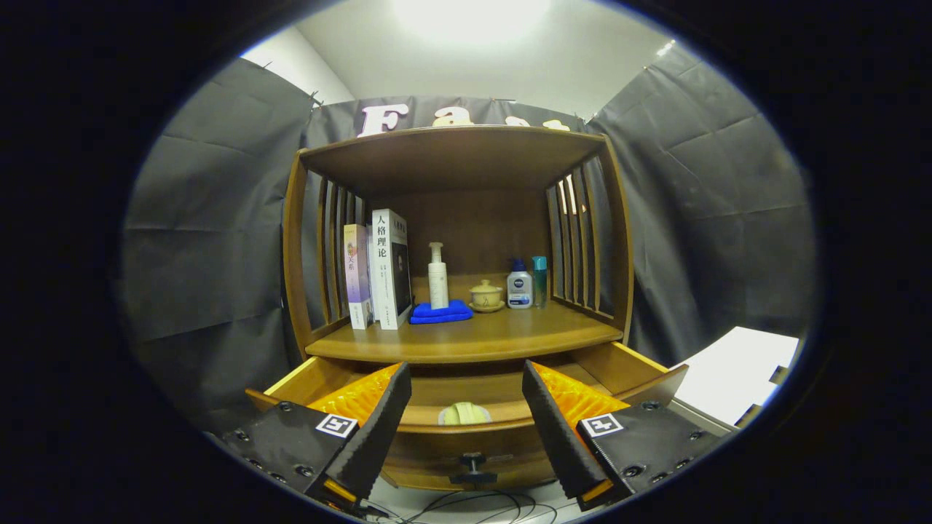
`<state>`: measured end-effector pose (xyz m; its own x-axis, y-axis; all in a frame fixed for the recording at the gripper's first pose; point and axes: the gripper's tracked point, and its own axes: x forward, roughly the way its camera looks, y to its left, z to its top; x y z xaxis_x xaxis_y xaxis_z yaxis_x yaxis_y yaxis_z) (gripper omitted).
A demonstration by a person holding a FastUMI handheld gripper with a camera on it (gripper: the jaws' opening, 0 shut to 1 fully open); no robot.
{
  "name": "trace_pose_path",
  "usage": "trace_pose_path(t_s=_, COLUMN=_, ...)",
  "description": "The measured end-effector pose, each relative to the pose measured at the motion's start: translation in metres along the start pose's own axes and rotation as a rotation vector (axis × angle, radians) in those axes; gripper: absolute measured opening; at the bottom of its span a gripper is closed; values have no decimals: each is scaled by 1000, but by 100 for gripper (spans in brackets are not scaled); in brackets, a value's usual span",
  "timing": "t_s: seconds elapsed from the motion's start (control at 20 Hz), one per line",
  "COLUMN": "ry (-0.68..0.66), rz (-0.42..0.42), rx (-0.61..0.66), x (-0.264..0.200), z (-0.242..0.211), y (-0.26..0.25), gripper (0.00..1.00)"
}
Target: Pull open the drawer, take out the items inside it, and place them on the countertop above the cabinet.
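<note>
The gripper [466, 418] is spread wide and holds nothing, its ridged pads flanking the open wooden drawer [466, 426], where a pale rounded item [464, 414] lies just behind the curved front, below the countertop [466, 338].

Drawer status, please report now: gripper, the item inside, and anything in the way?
Gripper open, holding nothing. Drawer pulled open, pale green item inside, between the fingers. Nothing blocks it.

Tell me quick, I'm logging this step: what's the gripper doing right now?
Gripper: open, jaws spread wide and holding nothing, hovering before the pulled-out drawer with a pale item inside.
</note>
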<state>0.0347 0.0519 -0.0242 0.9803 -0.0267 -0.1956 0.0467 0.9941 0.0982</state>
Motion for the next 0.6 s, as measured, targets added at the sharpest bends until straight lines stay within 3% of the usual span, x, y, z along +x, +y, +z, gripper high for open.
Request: trace_pose_path(t_s=0.6, ry=415, rz=-132, rx=-38, x=86, z=-59, y=2, gripper=96)
